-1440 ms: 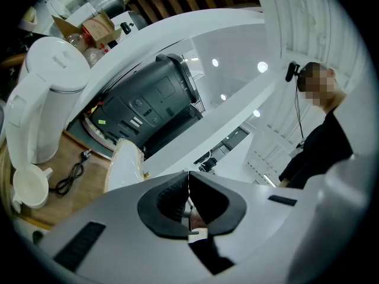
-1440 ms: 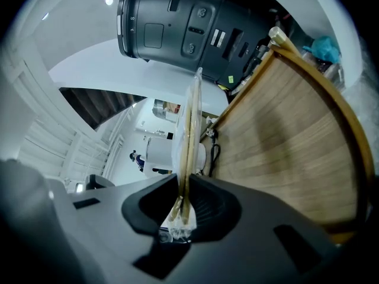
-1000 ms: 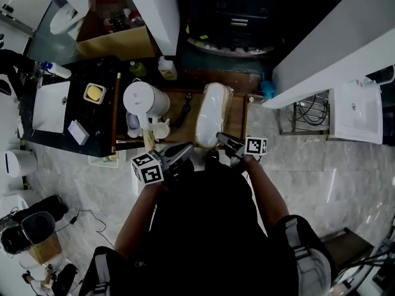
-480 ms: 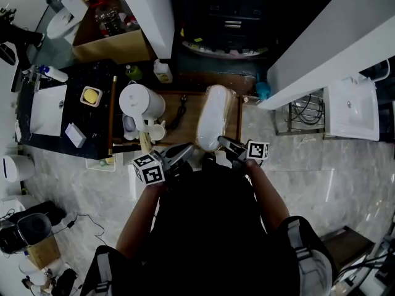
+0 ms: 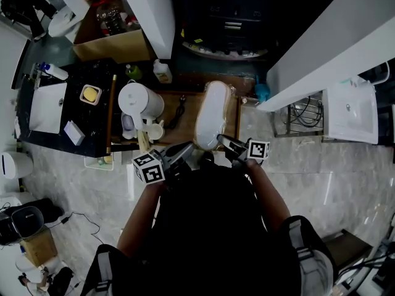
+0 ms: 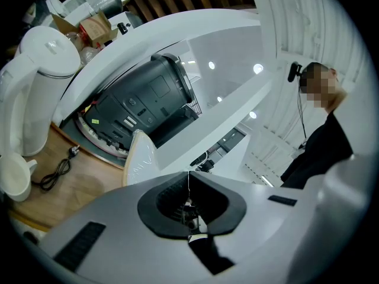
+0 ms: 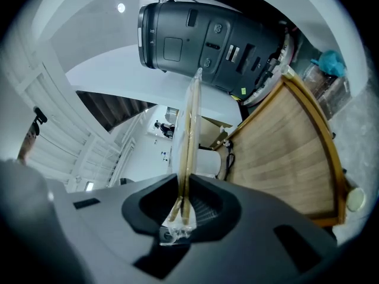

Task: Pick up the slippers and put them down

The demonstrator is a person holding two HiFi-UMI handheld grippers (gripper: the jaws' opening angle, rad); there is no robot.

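Changed: the wrapped slippers (image 5: pixel 213 115) look a touch larger in the head view than a second ago, and the right claw (image 5: pixel 227 143) sits slightly farther from the body; the left claw (image 5: pixel 182 154) is where it was.
Meaning for task: judged from this, the pack is coming up off the wooden table (image 7: pixel 290 147), so the pick-up is under way and the setting-down remains.
Right claw: clenched on the near end of the slippers.
Left claw: pressed together with nothing in it, held near the body.
Slippers: at the right side of the table, long axis running near to far, right of the white kettle (image 5: pixel 141 101).
Head view only: shows the whole pack and both claws at once.
Right gripper view only: shows the pack edge-on, a thin upright strip pinched between the pads, plastic wrap bunched at the base.
Left gripper view only: shows the cup (image 6: pixel 13 179) and the black cable (image 6: pixel 56 167) beside the kettle, with the slippers beyond.
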